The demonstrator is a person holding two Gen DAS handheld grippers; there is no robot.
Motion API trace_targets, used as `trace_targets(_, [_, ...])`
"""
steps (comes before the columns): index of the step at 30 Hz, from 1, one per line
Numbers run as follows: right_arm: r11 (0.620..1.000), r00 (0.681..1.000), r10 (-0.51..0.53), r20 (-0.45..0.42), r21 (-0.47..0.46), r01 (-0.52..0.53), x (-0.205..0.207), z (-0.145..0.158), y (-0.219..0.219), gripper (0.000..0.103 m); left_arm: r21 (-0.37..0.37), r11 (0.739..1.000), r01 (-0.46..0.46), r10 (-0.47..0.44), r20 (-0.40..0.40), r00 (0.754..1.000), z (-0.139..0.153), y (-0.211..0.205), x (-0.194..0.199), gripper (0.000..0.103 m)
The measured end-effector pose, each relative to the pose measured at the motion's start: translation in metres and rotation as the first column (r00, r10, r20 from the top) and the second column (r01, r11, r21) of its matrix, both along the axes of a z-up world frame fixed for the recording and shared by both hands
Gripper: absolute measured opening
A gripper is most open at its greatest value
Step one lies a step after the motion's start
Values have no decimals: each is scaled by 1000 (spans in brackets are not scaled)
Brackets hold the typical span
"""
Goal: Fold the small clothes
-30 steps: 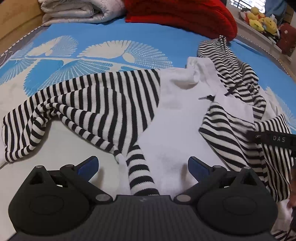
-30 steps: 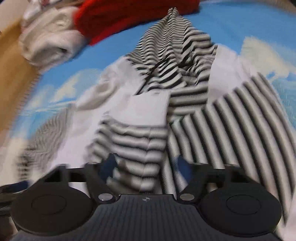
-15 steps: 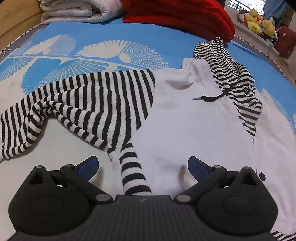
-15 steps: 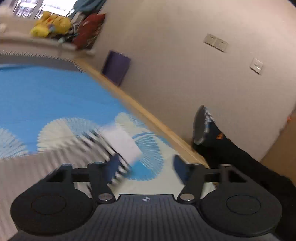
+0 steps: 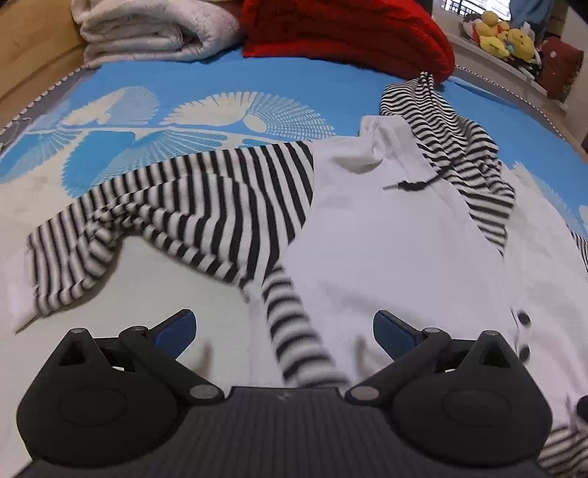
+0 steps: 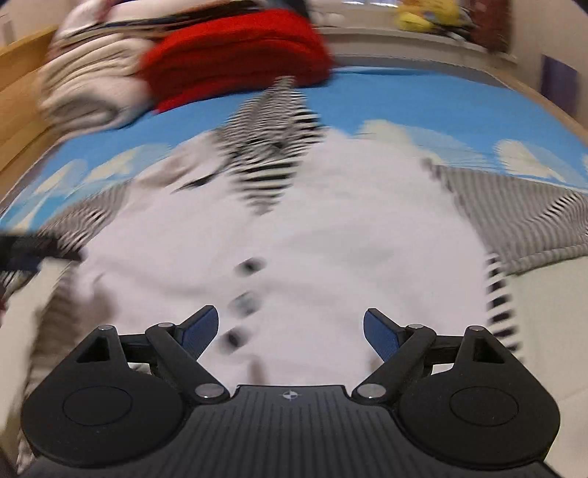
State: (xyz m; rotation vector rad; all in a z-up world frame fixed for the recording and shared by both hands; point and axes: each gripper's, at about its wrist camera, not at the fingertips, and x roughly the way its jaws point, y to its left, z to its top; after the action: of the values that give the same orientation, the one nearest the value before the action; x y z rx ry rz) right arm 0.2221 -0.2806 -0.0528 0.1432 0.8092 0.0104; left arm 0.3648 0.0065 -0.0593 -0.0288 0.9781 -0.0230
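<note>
Now both grippers' jaws gape (right just opened) over the hoodie.

Black left gripper — ribbed housing, blue-padded jaws

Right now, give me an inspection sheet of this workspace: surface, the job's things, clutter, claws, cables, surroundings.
Surface: blue bedsheet with white fan prints.
Job's things: white hooded garment spread flat, front up, dark buttons showing; striped sleeve lies out to one side, striped hood at the top, black drawstring on the chest.
Clutter: folded white blanket and red blanket at the bed's far end.
Claws: left claw open over the hem; right claw has just been opening, nothing between its pads.
Cables: nothing seen.
Surroundings: plush toys on a ledge; wooden bed frame.
</note>
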Motion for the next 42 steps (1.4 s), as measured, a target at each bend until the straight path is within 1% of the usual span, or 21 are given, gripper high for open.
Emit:
trace_targets(1, [1000,1000,8,9,-13,-8,-13,2,2,89,-10,1000,1,-1,3,1000,3,0,-11,103])
trace_targets(4, [996,999,13,39,-87,-9,-33,-1,14,93,-35,999,30,-30,0,1000,11,-3,-48,103])
trace_targets(5, [993,999,19,49,-118,-13,-39,-2,20,95,-25,998,49,-49,18,999,14,-5,-65,103])
trace_targets(7, [986,997,27,77,-164,-14,-60,-5,25,101,20,997,69,-70,58,996,16,-7,-96,103])
trace_targets(8, [984,995,34,91,-179,-17,-73,-3,27,102,39,996,79,-82,85,993,17,-6,-116,103])
trace_targets(10, [982,991,48,123,-189,-24,-90,-5,33,102,61,995,84,-91,121,988,15,-4,-145,103])
trace_targets(12, [983,988,52,144,-180,-25,-105,-3,37,102,77,994,78,-88,130,988,12,-2,-167,103])
trace_targets(14, [986,988,47,146,-168,-22,-119,-6,39,102,82,995,58,-68,124,990,8,1,-184,103])
trace_targets(17, [990,990,35,138,-143,-15,-140,-14,39,102,69,997,46,-55,129,990,4,3,-203,103])
trace_targets(20, [990,991,23,132,-138,-4,-161,-22,39,102,48,998,29,-35,140,989,4,8,-219,103])
trace_targets(22, [990,991,34,128,-140,-16,-170,-26,39,102,40,999,29,-34,148,988,5,8,-229,103])
trace_targets(25, [987,987,61,147,-154,-38,-181,-25,38,102,42,999,27,-34,168,985,4,5,-244,103])
trace_targets(27, [985,985,60,160,-168,-33,-188,-25,36,102,33,999,40,-45,164,985,-2,3,-253,103])
trace_targets(30, [984,986,50,159,-175,-21,-194,-25,30,102,44,997,60,-64,109,992,-13,-3,-254,103])
trace_targets(32, [984,988,34,150,-175,-7,-196,-26,26,102,59,995,80,-86,117,989,-15,-8,-253,103])
trace_targets(34, [986,991,22,135,-164,1,-195,-29,22,102,71,995,68,-76,126,989,-17,-7,-249,103])
trace_targets(36, [989,993,4,121,-150,15,-194,-31,19,102,45,998,52,-57,118,991,-17,-1,-242,103])
trace_targets(40, [994,995,-20,100,-109,31,-190,-34,13,102,-67,998,14,-4,136,991,-7,18,-234,103])
trace_targets(42, [995,995,-30,91,-96,39,-188,-35,12,102,-102,995,-3,17,142,990,-3,25,-233,101])
